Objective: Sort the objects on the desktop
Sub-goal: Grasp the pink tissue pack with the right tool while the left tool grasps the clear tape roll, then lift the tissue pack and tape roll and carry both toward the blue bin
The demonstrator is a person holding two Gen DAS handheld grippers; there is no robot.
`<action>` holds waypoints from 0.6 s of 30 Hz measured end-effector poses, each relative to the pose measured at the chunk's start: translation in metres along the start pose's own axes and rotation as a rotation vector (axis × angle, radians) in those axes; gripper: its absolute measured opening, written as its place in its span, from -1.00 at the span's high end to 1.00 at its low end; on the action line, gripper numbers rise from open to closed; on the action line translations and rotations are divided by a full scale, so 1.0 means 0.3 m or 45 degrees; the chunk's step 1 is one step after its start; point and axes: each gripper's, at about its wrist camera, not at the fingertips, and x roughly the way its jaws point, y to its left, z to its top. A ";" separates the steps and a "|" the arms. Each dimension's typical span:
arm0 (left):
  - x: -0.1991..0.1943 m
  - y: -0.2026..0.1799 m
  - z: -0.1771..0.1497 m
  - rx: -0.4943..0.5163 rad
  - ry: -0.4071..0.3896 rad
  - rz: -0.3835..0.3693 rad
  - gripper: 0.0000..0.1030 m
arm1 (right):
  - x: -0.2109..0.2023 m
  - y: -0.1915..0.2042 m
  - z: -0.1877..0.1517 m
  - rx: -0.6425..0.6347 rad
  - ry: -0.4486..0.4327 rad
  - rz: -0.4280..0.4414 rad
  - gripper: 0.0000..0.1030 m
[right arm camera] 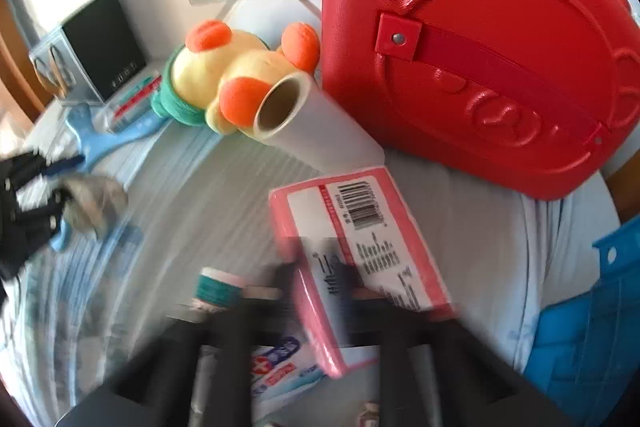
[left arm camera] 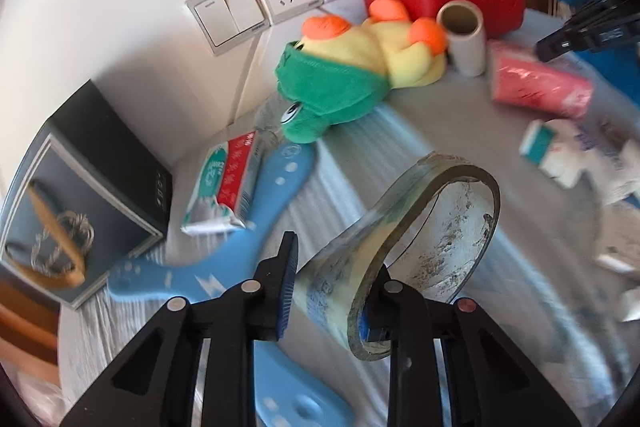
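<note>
In the left wrist view my left gripper [left arm camera: 332, 301] is shut on a clear tape roll [left arm camera: 424, 227], squashing it into an oval above the pale cloth-covered desk [left arm camera: 420, 131]. The same gripper [right arm camera: 60, 195] shows blurred at the left edge of the right wrist view. My right gripper [right arm camera: 344, 283] is badly blurred; a pink packet [right arm camera: 360, 227] with a barcode label lies tilted between its fingers, and it appears shut on the packet's near end. From the left wrist view, the right gripper [left arm camera: 548, 45] sits at the top of that pink packet [left arm camera: 540, 83].
A yellow and green plush toy [left arm camera: 352, 67], a cardboard-core film roll [left arm camera: 464, 35] and a red hard case [right arm camera: 480, 47] stand by the wall. A blue plastic piece [left arm camera: 280, 179], toothpaste boxes [left arm camera: 228, 183] and a dark box [left arm camera: 92, 187] lie left. A blue bin [right arm camera: 592, 327] sits right.
</note>
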 end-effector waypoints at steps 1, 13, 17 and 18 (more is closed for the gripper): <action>-0.031 -0.018 -0.002 -0.003 -0.008 -0.008 0.53 | -0.003 0.003 -0.006 -0.004 0.012 0.007 0.99; -0.142 -0.124 -0.033 -0.009 -0.036 -0.097 0.53 | 0.032 0.033 -0.017 -0.290 0.023 -0.120 -0.95; -0.150 -0.119 -0.024 -0.027 -0.051 -0.115 0.53 | 0.087 -0.008 0.042 -0.370 0.090 -0.092 -0.95; -0.153 -0.118 -0.021 -0.037 -0.054 -0.120 0.53 | 0.126 -0.025 0.055 -0.372 0.168 -0.053 -0.95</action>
